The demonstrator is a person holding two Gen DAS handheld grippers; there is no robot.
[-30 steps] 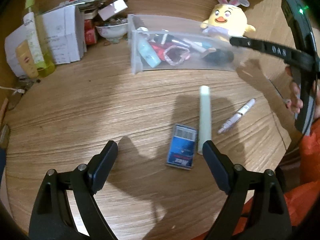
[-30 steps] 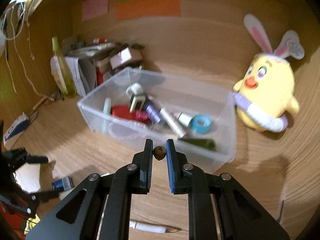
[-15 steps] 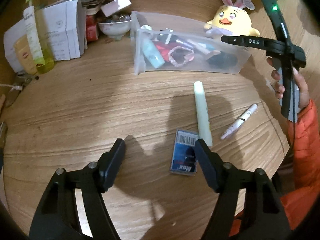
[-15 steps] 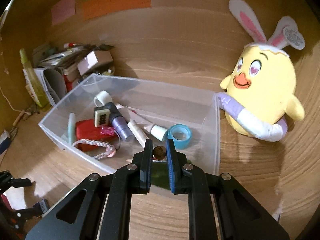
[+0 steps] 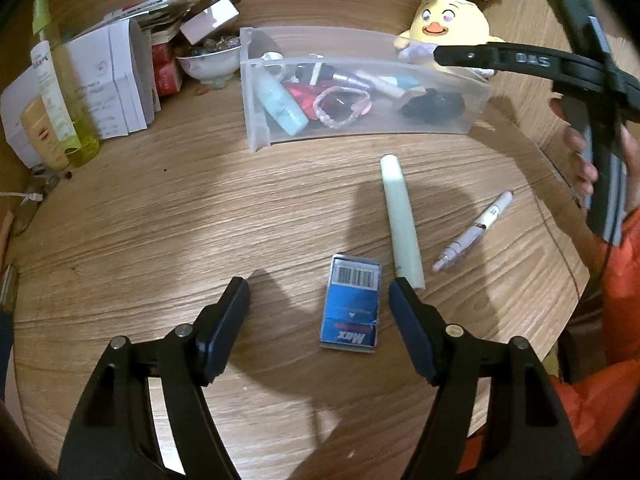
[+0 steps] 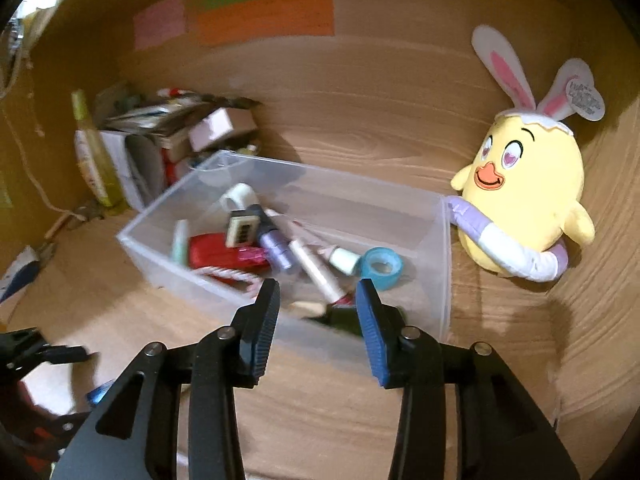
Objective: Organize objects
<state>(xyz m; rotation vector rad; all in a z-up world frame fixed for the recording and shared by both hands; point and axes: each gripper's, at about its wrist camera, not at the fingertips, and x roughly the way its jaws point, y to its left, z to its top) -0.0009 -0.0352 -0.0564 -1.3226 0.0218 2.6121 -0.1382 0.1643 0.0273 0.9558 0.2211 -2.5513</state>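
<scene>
- Left gripper: black jaws closing with a wide gap; a flat blue cardboard box with a barcode lies on the wood-grain table between them, untouched.
- Just beyond its right jaw, a pale green smooth tube; a slim white pen further right.
- Right gripper: ribbed blue pads opening, nothing between.
- Ahead of them, the clear plastic bin of small items.

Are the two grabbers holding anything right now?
No. The left gripper stands open above the blue box. The right gripper is opening over the clear bin, nothing between its fingers.
</scene>
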